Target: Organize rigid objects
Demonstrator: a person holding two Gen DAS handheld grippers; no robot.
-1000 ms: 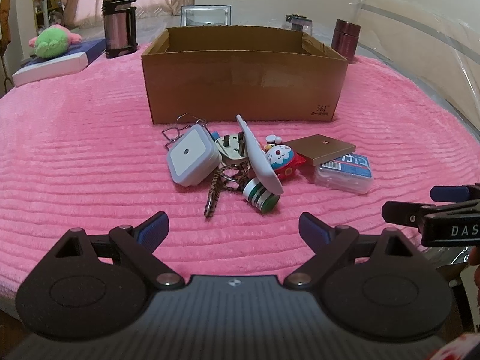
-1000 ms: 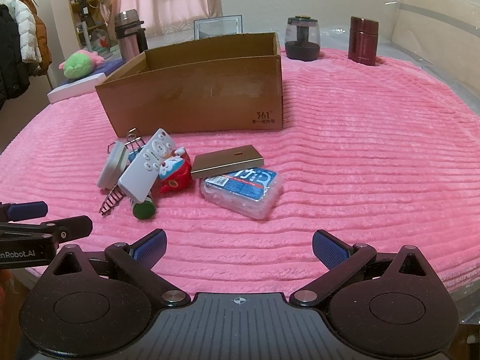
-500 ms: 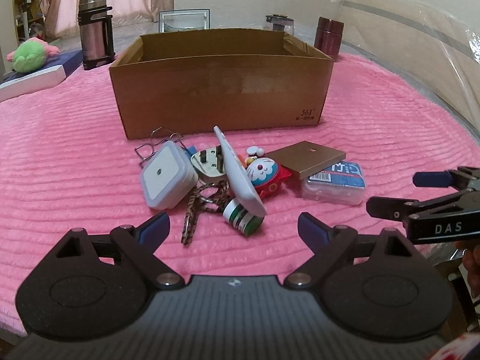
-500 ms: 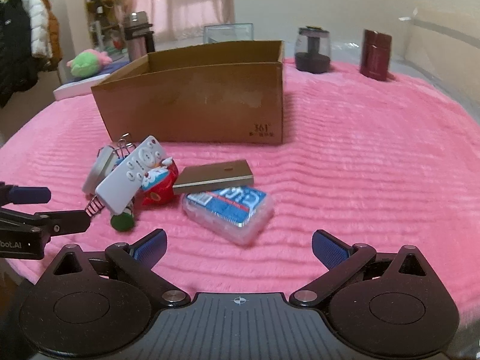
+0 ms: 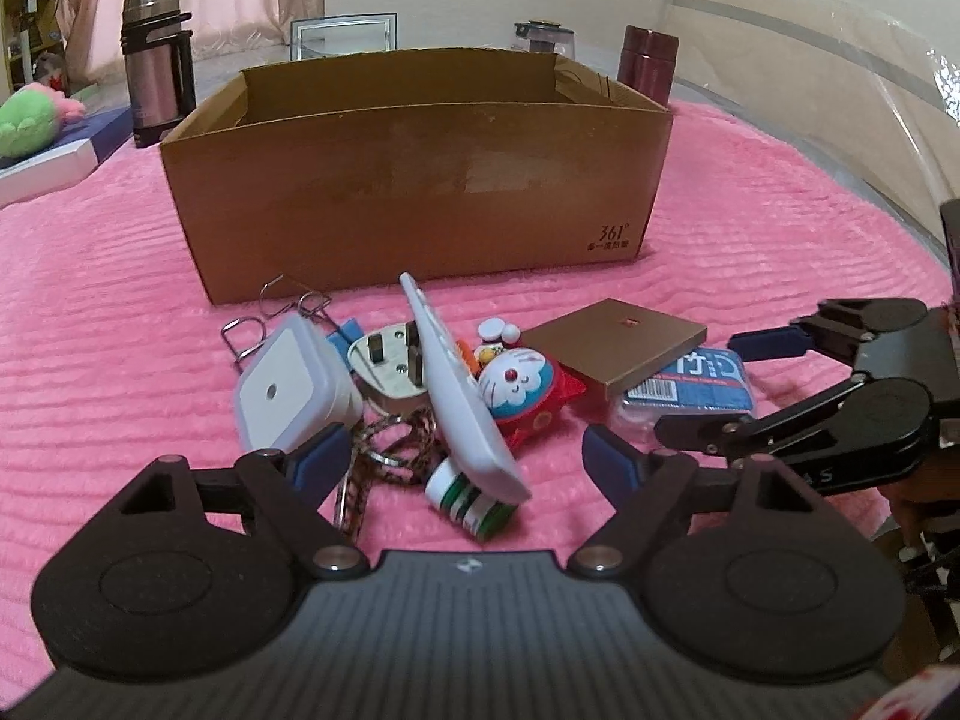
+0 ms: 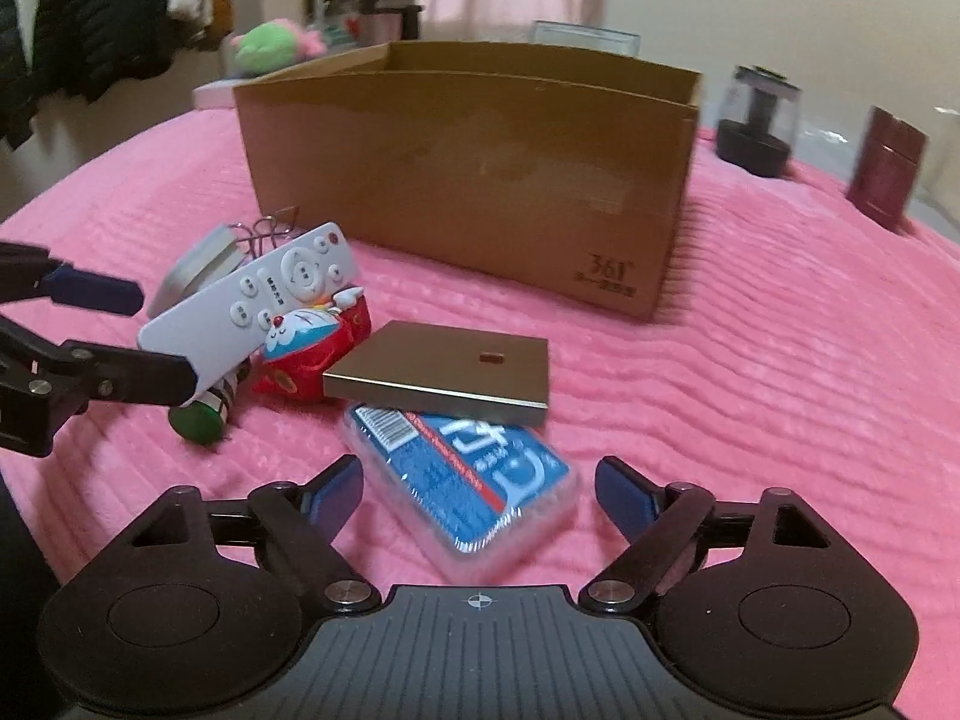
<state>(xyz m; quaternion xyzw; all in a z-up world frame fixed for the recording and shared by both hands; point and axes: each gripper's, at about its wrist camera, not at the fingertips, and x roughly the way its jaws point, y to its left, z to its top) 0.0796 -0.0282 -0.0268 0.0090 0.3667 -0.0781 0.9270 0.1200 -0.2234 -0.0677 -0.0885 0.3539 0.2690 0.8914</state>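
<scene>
A pile of small objects lies on the pink blanket in front of an open cardboard box [image 5: 414,192] [image 6: 474,180]. In it are a white remote [image 5: 462,402] [image 6: 258,312], a white square adapter [image 5: 288,390], a white plug [image 5: 384,366], a cartoon cat toy [image 5: 522,387] [image 6: 306,342], a green-striped roll [image 5: 471,501], a flat gold box [image 5: 612,342] [image 6: 450,378] and a blue-labelled clear case [image 5: 690,390] [image 6: 468,486]. My left gripper [image 5: 465,459] is open, just short of the remote. My right gripper [image 6: 480,495] is open around the near end of the clear case.
Behind the box stand a steel thermos [image 5: 157,60], a picture frame [image 5: 342,36], a dark glass jar [image 6: 759,120] and a maroon cup [image 5: 648,63] [image 6: 888,168]. A green plush toy [image 5: 27,123] lies at the far left. Wire clips [image 5: 282,306] and a patterned lanyard [image 5: 372,456] are in the pile.
Both grippers have moved forward toward the pile. The left one now nears the remote and the right one now straddles the clear case. Both stay open.
</scene>
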